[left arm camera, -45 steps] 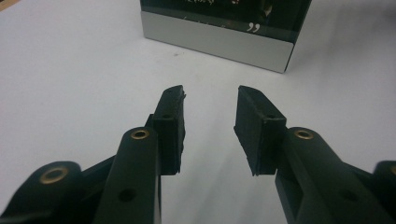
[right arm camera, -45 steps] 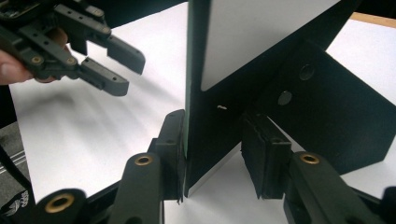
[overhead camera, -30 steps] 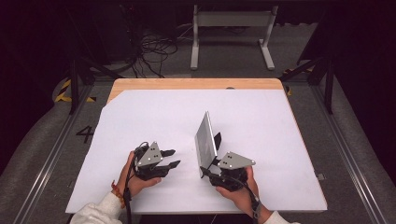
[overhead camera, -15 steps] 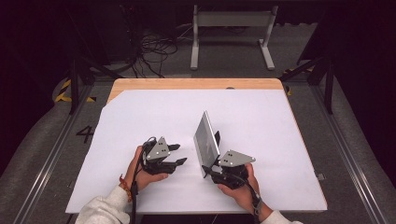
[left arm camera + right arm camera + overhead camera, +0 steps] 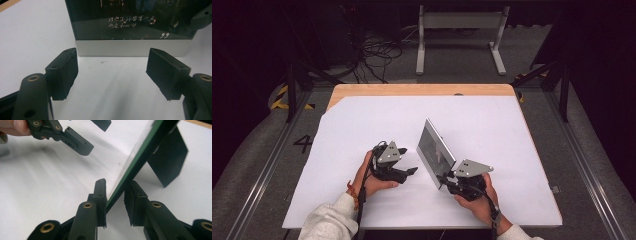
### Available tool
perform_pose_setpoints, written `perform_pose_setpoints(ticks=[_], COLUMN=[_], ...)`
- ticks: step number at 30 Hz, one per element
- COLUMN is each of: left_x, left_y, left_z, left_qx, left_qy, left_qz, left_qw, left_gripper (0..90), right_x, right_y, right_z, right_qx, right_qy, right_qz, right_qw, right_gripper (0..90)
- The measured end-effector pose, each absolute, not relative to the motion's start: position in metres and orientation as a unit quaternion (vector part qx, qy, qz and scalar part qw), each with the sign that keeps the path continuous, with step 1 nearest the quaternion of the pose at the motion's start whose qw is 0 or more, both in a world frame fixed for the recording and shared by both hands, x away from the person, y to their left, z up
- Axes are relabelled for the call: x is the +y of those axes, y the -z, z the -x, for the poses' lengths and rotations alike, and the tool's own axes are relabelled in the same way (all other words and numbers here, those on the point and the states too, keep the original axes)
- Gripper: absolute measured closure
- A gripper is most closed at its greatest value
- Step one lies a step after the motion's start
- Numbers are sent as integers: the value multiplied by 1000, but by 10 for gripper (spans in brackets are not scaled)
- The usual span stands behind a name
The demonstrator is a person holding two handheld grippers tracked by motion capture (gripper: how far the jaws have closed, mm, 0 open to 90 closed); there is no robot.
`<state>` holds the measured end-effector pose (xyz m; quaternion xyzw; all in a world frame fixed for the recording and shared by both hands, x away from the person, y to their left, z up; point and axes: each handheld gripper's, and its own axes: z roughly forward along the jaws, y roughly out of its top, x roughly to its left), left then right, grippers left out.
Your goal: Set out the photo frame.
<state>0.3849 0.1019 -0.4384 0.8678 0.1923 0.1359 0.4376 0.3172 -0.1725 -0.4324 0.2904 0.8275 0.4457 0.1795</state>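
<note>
The picture frame stands tilted on the white bench. The right claw pinches its near corner to steady it, while the left claw, just opened wide and empty, faces its glass.

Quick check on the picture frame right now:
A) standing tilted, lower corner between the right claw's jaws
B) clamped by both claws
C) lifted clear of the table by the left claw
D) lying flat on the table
A: the picture frame stands tilted on the white table with its lower corner between the jaws of the right claw; the left claw is open and short of it.
</note>
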Motion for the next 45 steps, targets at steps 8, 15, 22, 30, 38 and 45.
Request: perform_pose_setpoints(ticks=[8,15,22,30,38,45], left_x=[96,93,88,84,80,79], left_y=[441,443,446,445,446,445], left_z=[-390,-392,-396,-402,-406,-414], left_qx=[190,190,184,190,192,193], left_qy=[-129,-118,-114,-109,-111,-105], left_qz=[-871,-871,-874,-871,-870,-866], left_qw=[434,437,435,440,439,450], left_gripper=[218,206,204,193,192,192], right_x=[-175,-175,-181,-188,-192,-198], right_y=[434,436,434,432,432,430], right_z=[-316,-321,-325,-330,-330,-322], right_qx=[819,809,813,820,819,818], right_qy=[-455,-473,-470,-463,-454,-457], right_qz=[-298,-301,-303,-301,-308,-304], right_qw=[185,175,161,152,168,172], right_gripper=[689,718,755,783,705,752])
